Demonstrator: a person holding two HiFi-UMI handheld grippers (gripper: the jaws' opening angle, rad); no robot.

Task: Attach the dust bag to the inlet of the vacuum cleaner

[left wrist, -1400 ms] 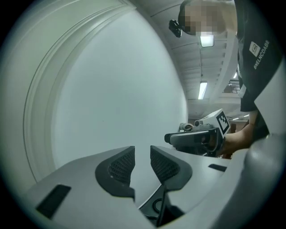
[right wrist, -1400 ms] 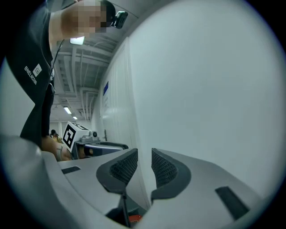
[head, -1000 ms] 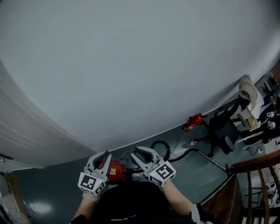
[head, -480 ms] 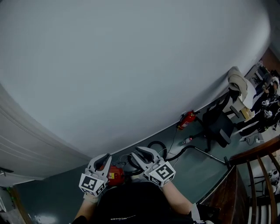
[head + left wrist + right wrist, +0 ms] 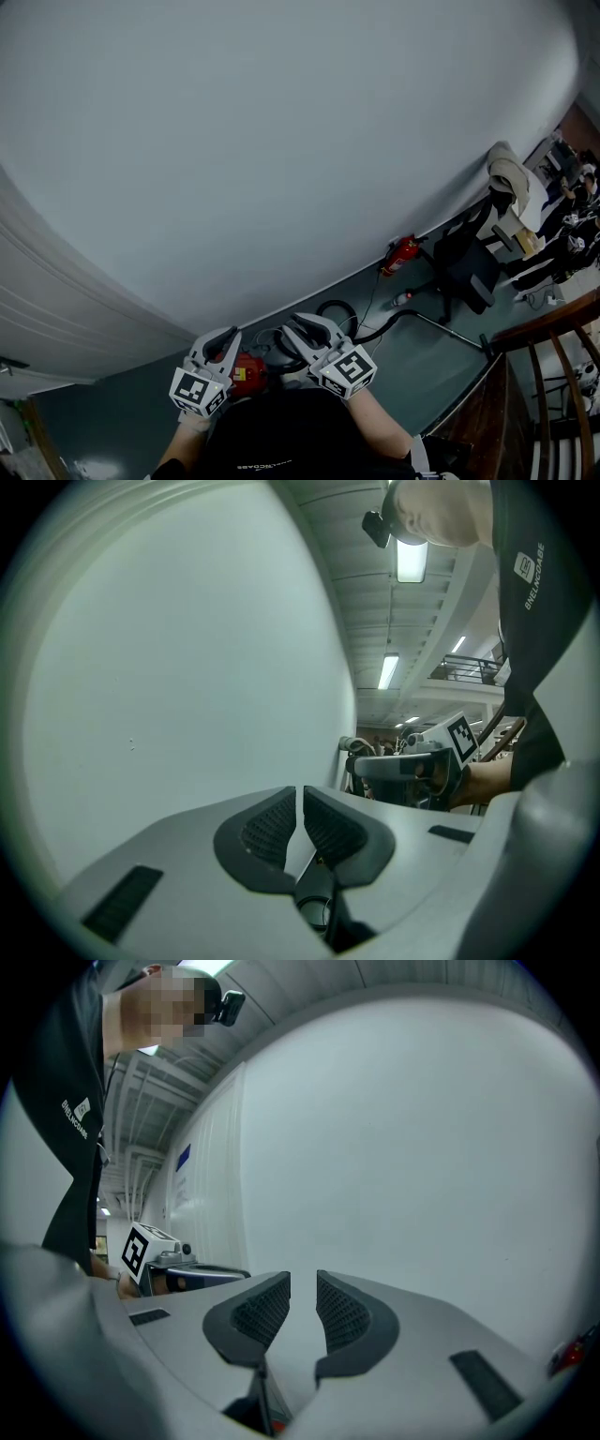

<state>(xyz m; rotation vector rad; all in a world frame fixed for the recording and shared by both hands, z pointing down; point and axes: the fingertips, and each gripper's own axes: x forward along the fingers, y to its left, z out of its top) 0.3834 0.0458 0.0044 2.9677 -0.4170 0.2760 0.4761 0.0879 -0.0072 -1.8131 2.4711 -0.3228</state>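
Observation:
A red vacuum cleaner [image 5: 247, 371] stands on the floor at the bottom of the head view, partly hidden by my two grippers and the person's dark top. Its black hose [image 5: 339, 310] loops away to the right. No dust bag shows in any view. My left gripper [image 5: 225, 336] hovers over the vacuum's left side, its ribbed pads [image 5: 270, 825] nearly touching with nothing between them. My right gripper [image 5: 298, 324] hangs over the right side with a clear gap between its pads [image 5: 346, 1314] and holds nothing. Both point level at a plain pale wall [image 5: 187, 667].
The pale wall [image 5: 281, 141] fills most of the head view. Along its foot stand a red fire extinguisher [image 5: 401, 253] and a black office chair [image 5: 466, 267] with cloth draped on it. A wooden railing [image 5: 548, 375] rises at the bottom right.
The head view has swung a little, so the extinguisher and chair sit further left in the picture. Both grippers stay in about the same place above the vacuum.

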